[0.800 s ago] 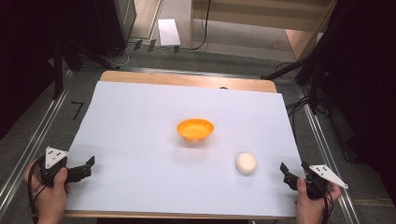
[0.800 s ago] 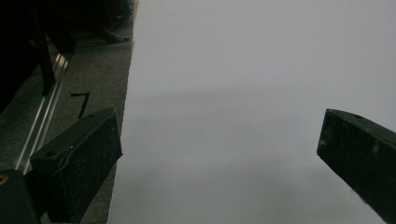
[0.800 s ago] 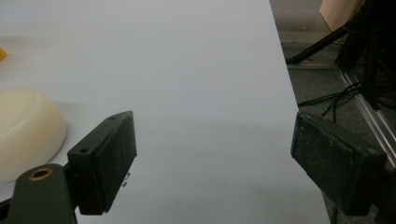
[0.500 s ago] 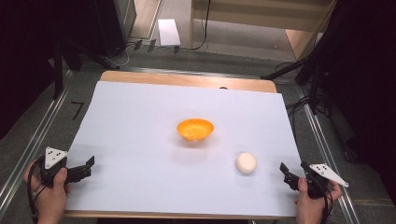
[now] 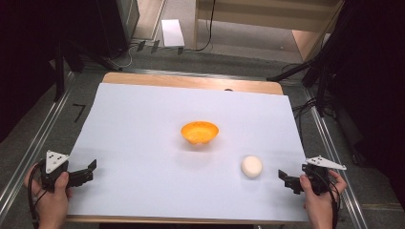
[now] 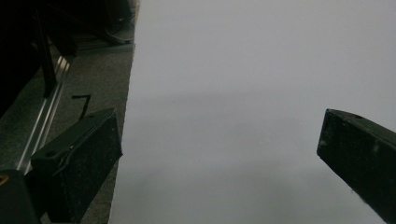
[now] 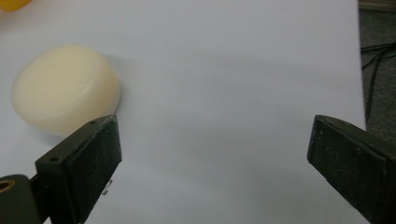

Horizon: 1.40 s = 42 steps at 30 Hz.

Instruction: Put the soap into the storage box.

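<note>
An orange bowl point(image 5: 199, 132) sits near the middle of the white sheet point(image 5: 143, 124). A cream round puck point(image 5: 251, 166) lies to its right and nearer me; in the right gripper view the puck point(image 7: 65, 88) is just beyond the left jaw, apart from it. My right gripper point(image 5: 285, 179) rests at the sheet's front right, open and empty, as the right gripper view point(image 7: 212, 154) confirms. At the front left, my left gripper point(image 5: 88, 171) is held open over the sheet's edge, with bare sheet between its jaws point(image 6: 219, 149).
The white sheet covers a wooden table point(image 5: 191, 82). Metal rails point(image 5: 36, 143) run along both sides on grey floor. Cables point(image 5: 305, 102) lie at the right, and a white box point(image 5: 172, 32) sits on the floor beyond the table.
</note>
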Each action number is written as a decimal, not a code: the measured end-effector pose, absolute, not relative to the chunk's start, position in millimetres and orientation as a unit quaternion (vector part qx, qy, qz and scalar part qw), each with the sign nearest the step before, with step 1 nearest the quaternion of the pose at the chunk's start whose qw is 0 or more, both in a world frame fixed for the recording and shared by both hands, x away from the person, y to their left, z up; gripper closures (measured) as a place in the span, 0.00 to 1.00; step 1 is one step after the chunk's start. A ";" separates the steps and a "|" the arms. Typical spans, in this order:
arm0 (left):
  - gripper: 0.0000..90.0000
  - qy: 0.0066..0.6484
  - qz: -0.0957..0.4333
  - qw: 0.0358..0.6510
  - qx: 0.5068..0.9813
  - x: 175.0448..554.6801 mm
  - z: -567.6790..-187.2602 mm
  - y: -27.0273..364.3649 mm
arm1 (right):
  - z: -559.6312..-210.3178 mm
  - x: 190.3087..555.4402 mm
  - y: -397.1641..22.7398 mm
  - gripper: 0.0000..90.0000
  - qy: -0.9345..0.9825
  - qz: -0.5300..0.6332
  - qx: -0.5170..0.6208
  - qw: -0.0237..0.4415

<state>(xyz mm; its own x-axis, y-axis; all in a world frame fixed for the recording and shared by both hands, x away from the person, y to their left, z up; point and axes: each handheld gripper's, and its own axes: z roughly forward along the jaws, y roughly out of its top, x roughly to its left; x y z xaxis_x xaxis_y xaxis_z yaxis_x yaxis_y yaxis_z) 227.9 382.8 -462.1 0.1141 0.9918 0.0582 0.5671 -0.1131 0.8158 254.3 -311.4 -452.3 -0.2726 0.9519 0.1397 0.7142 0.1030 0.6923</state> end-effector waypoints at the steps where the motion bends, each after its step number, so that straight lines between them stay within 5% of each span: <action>1: 0.00 0.581 0.325 0.326 0.671 227.9 -462.1 382.8 | -452.3 254.3 -311.4 0.04 0.722 0.340 0.577 0.175; 28: 0.00 0.580 0.321 0.328 0.674 228.3 -462.0 383.1 | -437.4 288.2 -259.8 0.08 0.823 0.169 0.539 0.059; 42: 0.00 0.579 0.322 0.327 0.674 228.5 -462.1 382.8 | -440.9 292.0 -242.4 0.15 0.832 0.181 0.524 0.013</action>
